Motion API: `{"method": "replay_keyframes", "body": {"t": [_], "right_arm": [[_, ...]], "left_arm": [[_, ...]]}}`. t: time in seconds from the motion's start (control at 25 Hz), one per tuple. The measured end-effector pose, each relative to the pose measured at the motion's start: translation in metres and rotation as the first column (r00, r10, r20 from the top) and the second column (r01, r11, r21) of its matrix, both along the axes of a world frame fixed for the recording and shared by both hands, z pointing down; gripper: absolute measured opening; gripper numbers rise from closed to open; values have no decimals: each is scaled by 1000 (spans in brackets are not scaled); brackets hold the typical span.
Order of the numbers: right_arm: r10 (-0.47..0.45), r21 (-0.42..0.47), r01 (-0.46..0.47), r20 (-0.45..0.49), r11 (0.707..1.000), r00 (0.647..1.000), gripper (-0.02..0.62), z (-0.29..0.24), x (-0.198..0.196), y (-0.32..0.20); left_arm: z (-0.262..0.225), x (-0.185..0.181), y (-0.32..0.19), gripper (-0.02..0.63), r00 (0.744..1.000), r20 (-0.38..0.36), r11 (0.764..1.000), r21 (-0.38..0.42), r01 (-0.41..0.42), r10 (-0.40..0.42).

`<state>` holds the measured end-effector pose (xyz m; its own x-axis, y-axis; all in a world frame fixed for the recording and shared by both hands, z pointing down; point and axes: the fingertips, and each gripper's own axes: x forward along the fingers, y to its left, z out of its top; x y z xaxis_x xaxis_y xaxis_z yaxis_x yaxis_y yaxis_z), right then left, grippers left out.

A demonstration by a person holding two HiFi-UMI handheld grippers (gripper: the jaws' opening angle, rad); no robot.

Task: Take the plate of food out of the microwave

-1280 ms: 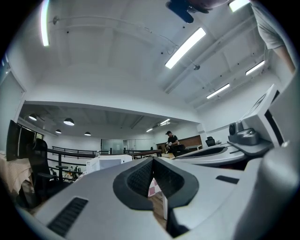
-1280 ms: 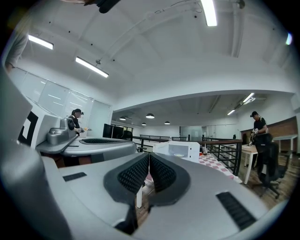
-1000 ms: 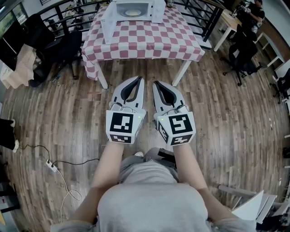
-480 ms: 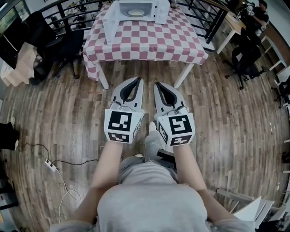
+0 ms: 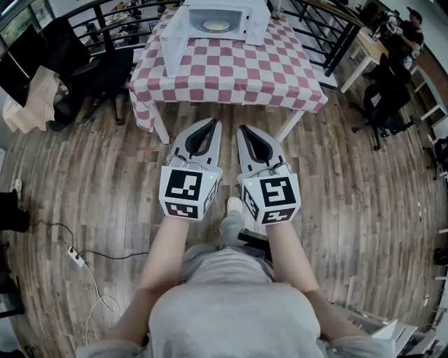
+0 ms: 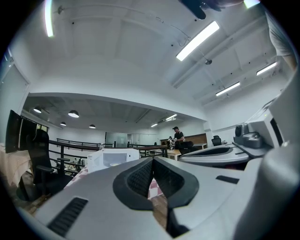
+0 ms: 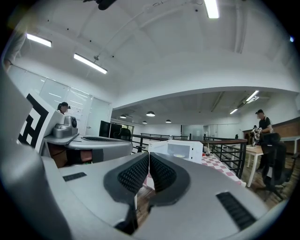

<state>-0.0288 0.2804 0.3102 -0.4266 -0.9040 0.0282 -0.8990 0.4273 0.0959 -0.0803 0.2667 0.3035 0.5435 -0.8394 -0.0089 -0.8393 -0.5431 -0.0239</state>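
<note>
Standing off the desk [image 5: 231,70], I am holding left gripper [image 5: 213,122] and right gripper [image 5: 241,128] clenched, empty; microwave [image 5: 246,19] plate [image 5: 215,26] needs approaching next.

**Checked table with one appliance on a plank floor**

A rectangular table covered with a red-and-white checked cloth [image 5: 231,70] stood on a brown wooden plank floor [image 5: 364,203], the cloth hanging over every edge. Two white legs [image 5: 159,126] showed beneath the near edge of the table. A white box-shaped microwave [image 5: 253,24] sat directly on the cloth at the far end of the table, its door [image 5: 175,45] swung open over the table's left part. The cloth nearer than that carried nothing. On the floor to the left of the table stood a black office chair [image 5: 105,73], and another [image 5: 388,98] to the table's right. Well short of the table, on the left, a white power strip [image 5: 75,256] and its thin cables lay on the planks.
</note>
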Motion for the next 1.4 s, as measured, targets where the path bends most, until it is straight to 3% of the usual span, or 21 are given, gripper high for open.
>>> {"method": "replay_keyframes", "body": {"t": [1.4], "right_arm": [[-183,-17,182,-32,983,983,26,2,61,-216]], "left_arm": [[-3,80,-217,3,994,-16,994,-23,108,-108]]}}
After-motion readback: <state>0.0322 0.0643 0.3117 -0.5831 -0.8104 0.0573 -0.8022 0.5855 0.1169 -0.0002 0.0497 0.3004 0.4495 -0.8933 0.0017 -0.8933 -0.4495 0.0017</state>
